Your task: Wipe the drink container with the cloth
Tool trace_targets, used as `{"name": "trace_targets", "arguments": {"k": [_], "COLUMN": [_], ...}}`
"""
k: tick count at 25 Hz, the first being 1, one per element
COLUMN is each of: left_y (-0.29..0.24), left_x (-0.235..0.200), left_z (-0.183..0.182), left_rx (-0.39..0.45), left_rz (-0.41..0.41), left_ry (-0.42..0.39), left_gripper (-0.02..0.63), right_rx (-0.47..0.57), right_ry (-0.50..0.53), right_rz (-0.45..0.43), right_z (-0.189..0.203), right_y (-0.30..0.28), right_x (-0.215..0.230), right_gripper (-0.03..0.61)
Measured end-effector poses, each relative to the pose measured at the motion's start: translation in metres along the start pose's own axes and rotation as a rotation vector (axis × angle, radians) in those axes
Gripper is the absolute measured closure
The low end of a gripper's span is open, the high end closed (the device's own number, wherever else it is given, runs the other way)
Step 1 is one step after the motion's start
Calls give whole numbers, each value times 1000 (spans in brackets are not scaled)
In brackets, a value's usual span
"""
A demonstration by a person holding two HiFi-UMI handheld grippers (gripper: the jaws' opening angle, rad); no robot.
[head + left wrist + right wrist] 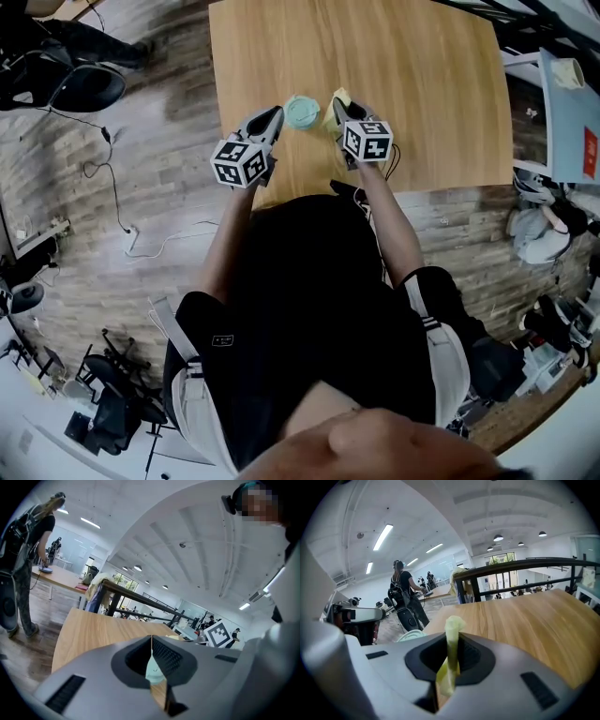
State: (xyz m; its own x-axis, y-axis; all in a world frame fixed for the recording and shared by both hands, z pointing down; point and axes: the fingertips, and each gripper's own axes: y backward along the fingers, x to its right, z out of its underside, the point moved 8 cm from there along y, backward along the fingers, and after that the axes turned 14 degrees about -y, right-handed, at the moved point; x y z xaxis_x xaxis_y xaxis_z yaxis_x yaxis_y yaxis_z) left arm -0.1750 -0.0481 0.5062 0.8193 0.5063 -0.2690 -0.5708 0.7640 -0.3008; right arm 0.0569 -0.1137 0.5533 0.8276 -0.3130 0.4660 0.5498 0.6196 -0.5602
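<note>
Right gripper (451, 654), jaws closed on a thin fold of the yellow-green cloth (453, 623); the fold stands up above the jaw tips and a short tail hangs below them. Left gripper (151, 641), jaws brought together at the tips with nothing between them (the pale patch in the gap beneath is the container seen beyond). The mint-green container (302, 111) stands upright on the wooden surface (412, 75), near its front edge, between the two grippers and just beside each.

Handling, as judged from these views: the cloth is soft and limp, so a pinch near one edge leaves little free fabric for wiping; pressing the pinched fold sideways against the wall is likely to serve better than dragging the tail. The container looks small, light and smooth-walled, probably plastic, so it may slide or tip under a sideways wipe. The left gripper should open and take it round the body, low down, with moderate pressure (a thin wall could flex). Whether it holds liquid cannot be told.
</note>
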Motion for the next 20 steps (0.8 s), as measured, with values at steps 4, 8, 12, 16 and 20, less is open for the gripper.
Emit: {"name": "trace_targets", "arguments": {"k": [4,8,12,16,20], "left_y": [9,16,21,28,35], "left_x": [5,10,11,13,16], "left_z": [-8,-16,-20,-29,-40], "left_rx": [29,48,71,96,133], "left_rz": [-48,-74,-113,-149,-139], "left_ry": [-38,-62,-59,-79,-92], "left_gripper": [589,589,589,589,589], "right_rx": [48,86,117,158,198], "right_ry": [10,30,83,100,100], "right_rz": [-10,-15,-23,-41,-59], "right_z": [-8,-17,-25,-33,-40], "right_y": [8,17,28,39,48], "right_x": [-10,-20,-33,-47,-61], "right_gripper": [529,529,529,529,529]}}
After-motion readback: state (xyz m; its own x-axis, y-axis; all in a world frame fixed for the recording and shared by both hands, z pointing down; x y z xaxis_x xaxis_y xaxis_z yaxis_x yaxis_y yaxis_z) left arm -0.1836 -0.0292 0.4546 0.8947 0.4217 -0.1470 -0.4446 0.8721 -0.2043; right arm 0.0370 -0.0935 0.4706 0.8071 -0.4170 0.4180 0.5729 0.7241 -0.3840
